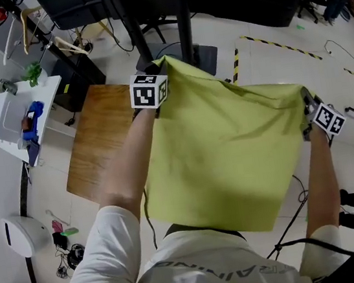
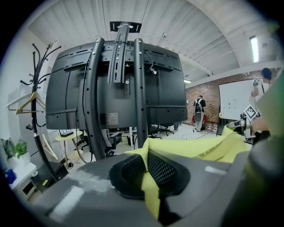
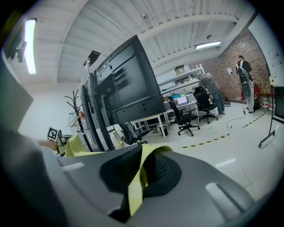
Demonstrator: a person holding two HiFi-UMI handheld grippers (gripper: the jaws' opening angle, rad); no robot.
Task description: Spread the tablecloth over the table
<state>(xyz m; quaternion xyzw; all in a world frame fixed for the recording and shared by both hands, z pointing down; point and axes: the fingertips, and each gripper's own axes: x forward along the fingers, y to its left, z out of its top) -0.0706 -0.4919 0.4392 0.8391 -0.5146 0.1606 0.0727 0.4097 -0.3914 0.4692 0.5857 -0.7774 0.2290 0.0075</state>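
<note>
Overhead, your head camera looks down on the yellow-green tablecloth [image 1: 225, 157], which fills the middle of the view and is stretched open in the air in front of your chest.

Your left gripper [image 1: 154, 69] is at about eleven o'clock and is clenched on one far corner; your right gripper [image 1: 307, 103] is at about three o'clock and is clenched on the other. Both arms are reaching forward. The two corners are held wide apart, so the far edge runs fairly straight and the sheet opens out instead of bunching; the near edge drops toward your body.

The wooden table [image 1: 99, 142] shows at about nine o'clock; part of it lies under your left forearm and the cloth's left side, and most of what shows is bare. The cloth appears to hang above it rather than rest on it, so the spreading seems to be just starting.

In the left gripper view, the left gripper [image 2: 148, 177] has its jaws pressed together; a fold of tablecloth [image 2: 151, 190] is pinched between the meshed pads [image 2: 164, 170], and the edge runs off toward three o'clock. In the right gripper view, the right gripper [image 3: 140, 170] grips a strip of tablecloth [image 3: 135, 186] in the same way, and the cloth leads off toward nine o'clock.

Because the table sits to the left of the sheet, the cloth probably needs to move that way as you lower it.
</note>
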